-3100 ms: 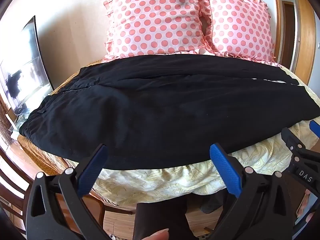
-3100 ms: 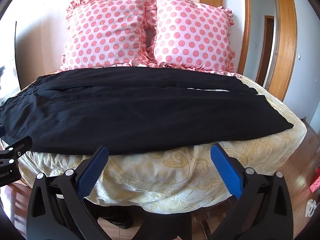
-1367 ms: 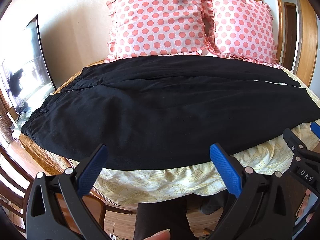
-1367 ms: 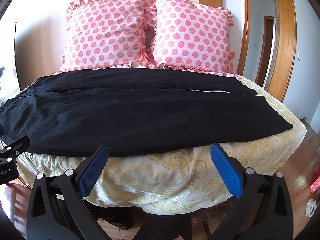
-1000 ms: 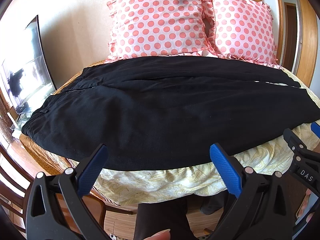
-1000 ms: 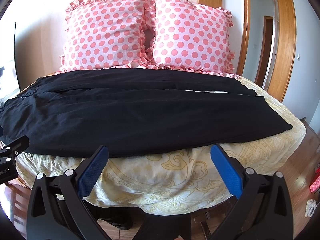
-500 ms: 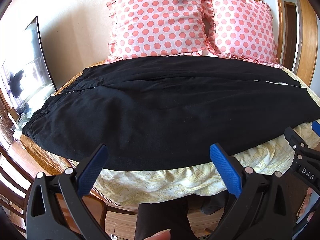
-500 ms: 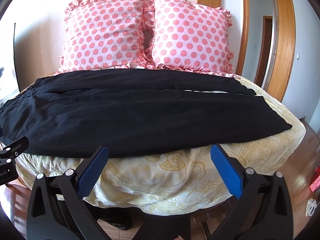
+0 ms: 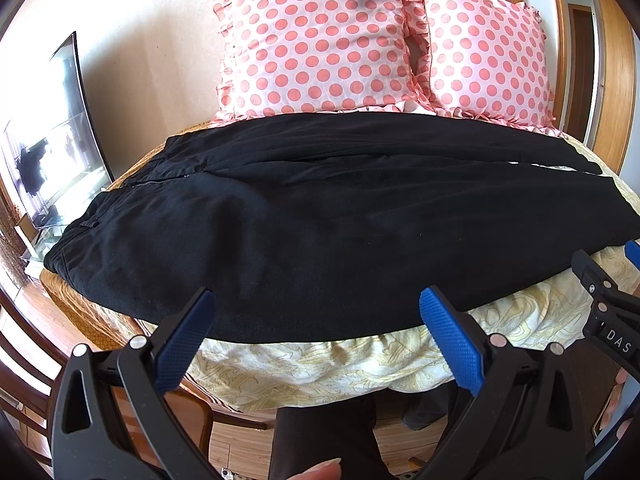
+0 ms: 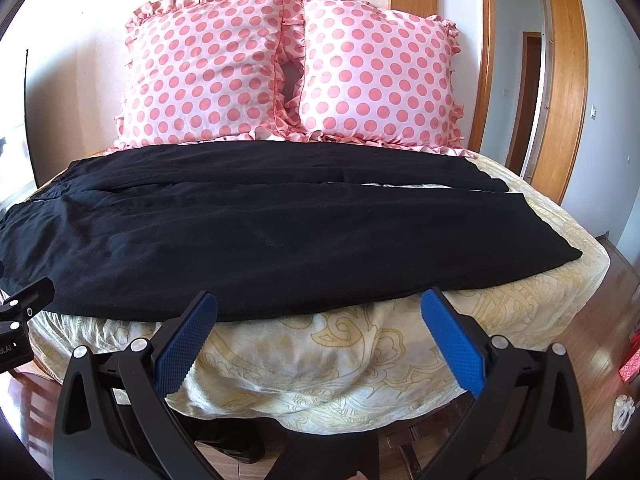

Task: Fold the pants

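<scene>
Black pants [image 9: 320,224] lie flat across the bed, waistband at the left, both legs running to the right; they also show in the right wrist view [image 10: 256,232]. The two legs lie side by side with a thin gap near the hems. My left gripper [image 9: 316,308] is open and empty, just in front of the pants' near edge. My right gripper [image 10: 318,304] is open and empty, also just short of the near edge, further right along the leg. Each gripper shows at the edge of the other's view.
The bed has a pale yellow patterned cover [image 10: 340,356]. Two pink polka-dot pillows [image 10: 288,72] stand at the head against the wall. A screen [image 9: 52,140] and wooden chair [image 9: 24,364] are at the left. A wooden doorway [image 10: 560,80] is at the right.
Both grippers have crept slightly closer to the bed. The pants have not moved.
</scene>
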Available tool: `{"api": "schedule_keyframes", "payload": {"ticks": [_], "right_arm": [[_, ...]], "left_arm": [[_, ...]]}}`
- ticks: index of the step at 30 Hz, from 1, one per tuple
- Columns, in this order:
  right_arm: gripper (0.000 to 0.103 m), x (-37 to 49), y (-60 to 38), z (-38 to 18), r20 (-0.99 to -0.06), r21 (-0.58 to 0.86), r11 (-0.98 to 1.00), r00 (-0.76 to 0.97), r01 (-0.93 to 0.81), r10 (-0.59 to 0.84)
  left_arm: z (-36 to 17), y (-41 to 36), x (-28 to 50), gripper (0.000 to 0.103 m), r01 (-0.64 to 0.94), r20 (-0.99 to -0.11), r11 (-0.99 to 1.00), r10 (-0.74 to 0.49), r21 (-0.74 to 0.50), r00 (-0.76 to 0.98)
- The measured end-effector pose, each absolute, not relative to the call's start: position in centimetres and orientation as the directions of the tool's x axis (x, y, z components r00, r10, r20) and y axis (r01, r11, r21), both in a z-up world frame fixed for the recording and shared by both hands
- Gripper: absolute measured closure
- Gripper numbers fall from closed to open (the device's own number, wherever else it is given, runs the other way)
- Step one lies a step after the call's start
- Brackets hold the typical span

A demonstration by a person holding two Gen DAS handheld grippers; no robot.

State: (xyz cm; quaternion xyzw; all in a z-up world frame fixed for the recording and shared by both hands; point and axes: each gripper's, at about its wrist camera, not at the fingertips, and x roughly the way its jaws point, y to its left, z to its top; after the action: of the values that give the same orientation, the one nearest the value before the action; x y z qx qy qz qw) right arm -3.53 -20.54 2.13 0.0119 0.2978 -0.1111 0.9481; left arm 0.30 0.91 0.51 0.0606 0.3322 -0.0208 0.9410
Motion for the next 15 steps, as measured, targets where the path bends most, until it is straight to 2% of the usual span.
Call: {"api": "schedule_keyframes", "payload": {"ticks": [7,10,15], "right_arm": [[0.001,-2.7,-22.1,4.6,-0.486,-0.065,0.967,0.838,0.247,-0.247],[0.001,-1.4,-24.8,7.0,-0.446,-0.019,0.96,0.857,0.278,-0.257],[0.001,4.1,-30.5,10.0,-0.492,0.065,0.953,0.84,0.295,-0.227]], "left_arm": [[2.0,1.0,0.7,0.002,0.087,-0.603,0.99,-0.003,0.11,0.798],[3.6,1.5,1.9,0.002,0.083,-0.572,0.991,-0.01,0.101,0.82],[5.3,2.2,6.1,0.002,0.112,-0.602,0.994,-0.08,0.015,0.795]]}}
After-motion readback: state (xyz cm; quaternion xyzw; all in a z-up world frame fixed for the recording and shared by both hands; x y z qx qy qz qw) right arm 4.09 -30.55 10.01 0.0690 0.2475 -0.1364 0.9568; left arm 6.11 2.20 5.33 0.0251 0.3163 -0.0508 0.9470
